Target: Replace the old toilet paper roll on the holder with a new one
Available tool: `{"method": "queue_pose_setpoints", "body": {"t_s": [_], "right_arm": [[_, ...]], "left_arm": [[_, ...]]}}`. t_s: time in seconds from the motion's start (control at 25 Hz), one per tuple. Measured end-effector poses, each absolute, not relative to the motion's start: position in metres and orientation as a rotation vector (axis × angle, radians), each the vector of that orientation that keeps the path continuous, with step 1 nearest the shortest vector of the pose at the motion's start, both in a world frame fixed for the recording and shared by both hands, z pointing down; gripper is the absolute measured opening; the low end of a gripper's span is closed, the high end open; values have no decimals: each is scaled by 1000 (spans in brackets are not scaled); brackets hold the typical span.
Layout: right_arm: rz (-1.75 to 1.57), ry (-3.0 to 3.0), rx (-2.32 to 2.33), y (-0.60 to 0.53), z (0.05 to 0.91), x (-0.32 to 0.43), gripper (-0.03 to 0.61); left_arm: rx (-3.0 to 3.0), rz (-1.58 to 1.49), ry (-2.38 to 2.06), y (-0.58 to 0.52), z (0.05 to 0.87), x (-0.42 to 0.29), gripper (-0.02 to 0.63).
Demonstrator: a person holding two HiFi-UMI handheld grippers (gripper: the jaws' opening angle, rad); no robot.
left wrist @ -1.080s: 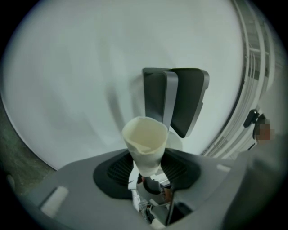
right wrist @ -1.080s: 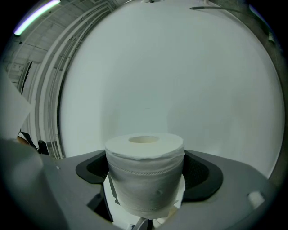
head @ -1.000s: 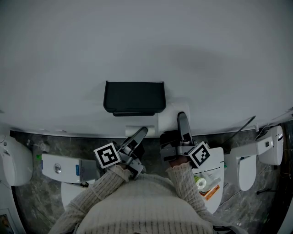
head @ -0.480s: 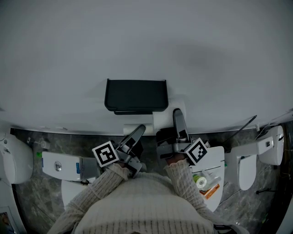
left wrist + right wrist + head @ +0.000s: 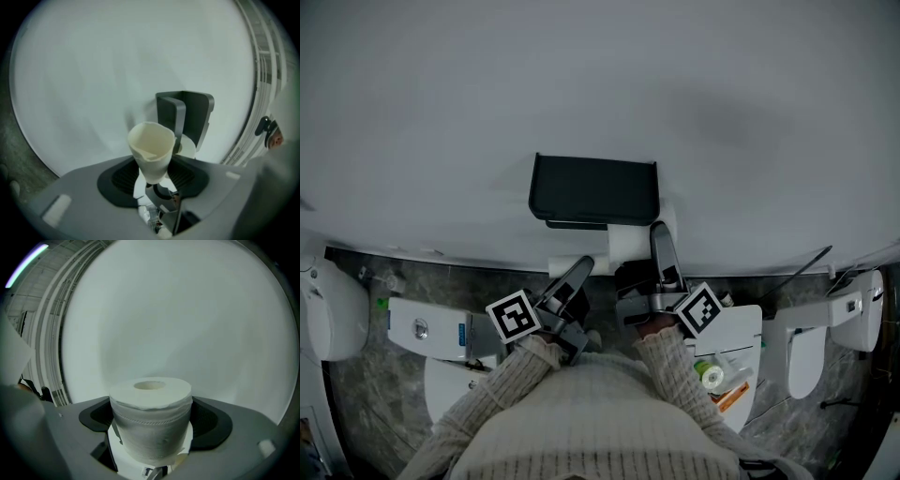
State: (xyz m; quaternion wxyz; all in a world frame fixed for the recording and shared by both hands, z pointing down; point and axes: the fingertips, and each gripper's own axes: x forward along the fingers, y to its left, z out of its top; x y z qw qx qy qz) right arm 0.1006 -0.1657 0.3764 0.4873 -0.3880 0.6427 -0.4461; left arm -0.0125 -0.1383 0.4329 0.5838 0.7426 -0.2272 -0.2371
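Facing pale wall [image 5: 581, 84], w/ black holder [image 5: 595, 190] fixed on it; looks bare, no roll seen on it, so old 1 judged already off. Just under holder's R end, close to touching: new roll [image 5: 151, 420], full, white, clamped by R gripper [image 5: 643, 247] w/ the 2 pads on its curved sides and jaws spread wide around it. Hole end left free, facing away from gripper body, prob. for feeding straight onto holder's bar w/o regripping. Held high and near holder, prob. as next thing to go on. Lower and just L of new roll: old core [image 5: 151, 150], bare cardboard tube, squashed a bit out of round, pinched near 1 end by L gripper [image 5: 576, 276], jaws part-closed on it. Kept below holder and off to L side, prob. to leave approach open for new roll; still to be binned. Est. about halfway thru swap.
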Motion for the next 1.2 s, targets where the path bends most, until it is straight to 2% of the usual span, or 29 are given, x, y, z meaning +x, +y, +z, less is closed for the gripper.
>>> {"method": "queue_pose_setpoints", "body": {"t_s": [0.2,1.2], "right_arm": [[-1113,1569,-910,-166,383,57,483],[-1258,1674,-781,-169,380,25,483]], "left_arm": [[1718,-592,-558,-139,439,-56,181],[1685,-678,-674,-128,433,-63,181]]}}
